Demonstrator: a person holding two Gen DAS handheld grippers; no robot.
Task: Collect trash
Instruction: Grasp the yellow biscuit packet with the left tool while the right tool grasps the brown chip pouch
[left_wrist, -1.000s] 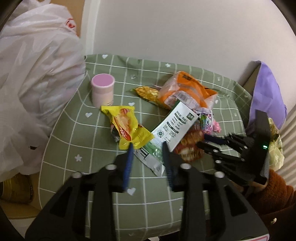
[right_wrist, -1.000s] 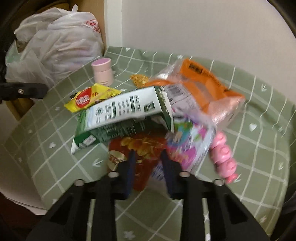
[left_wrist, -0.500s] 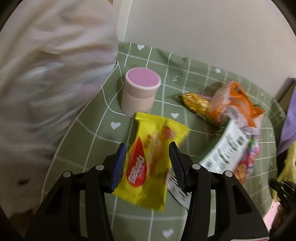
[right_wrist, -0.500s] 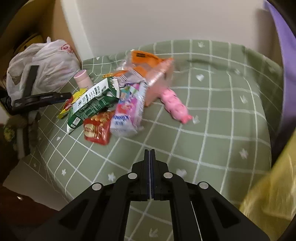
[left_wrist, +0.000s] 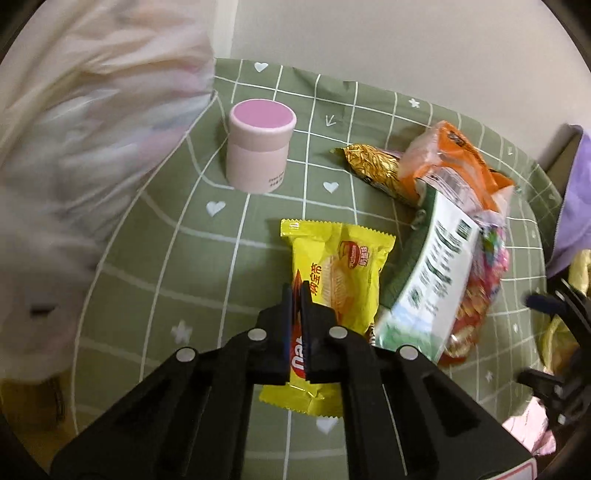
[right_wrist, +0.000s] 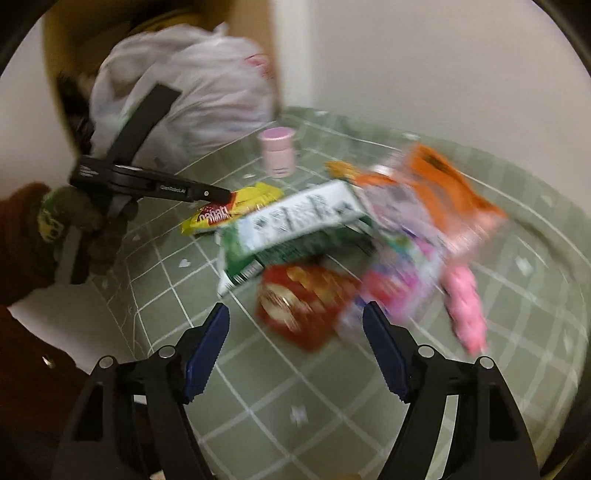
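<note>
Left gripper was clamped on the yellow snack wrapper, which lay on the green checked worktop just in front of the pink jar. Right gripper was wide open, holding nothing, just short of the red packet at the pile's near edge.

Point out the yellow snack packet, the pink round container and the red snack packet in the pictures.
yellow snack packet (left_wrist: 343, 273), left wrist view, on its printed front.
pink round container (left_wrist: 258, 162), left wrist view, on its side wall.
red snack packet (right_wrist: 303, 302), right wrist view, on its blurred front.
</note>
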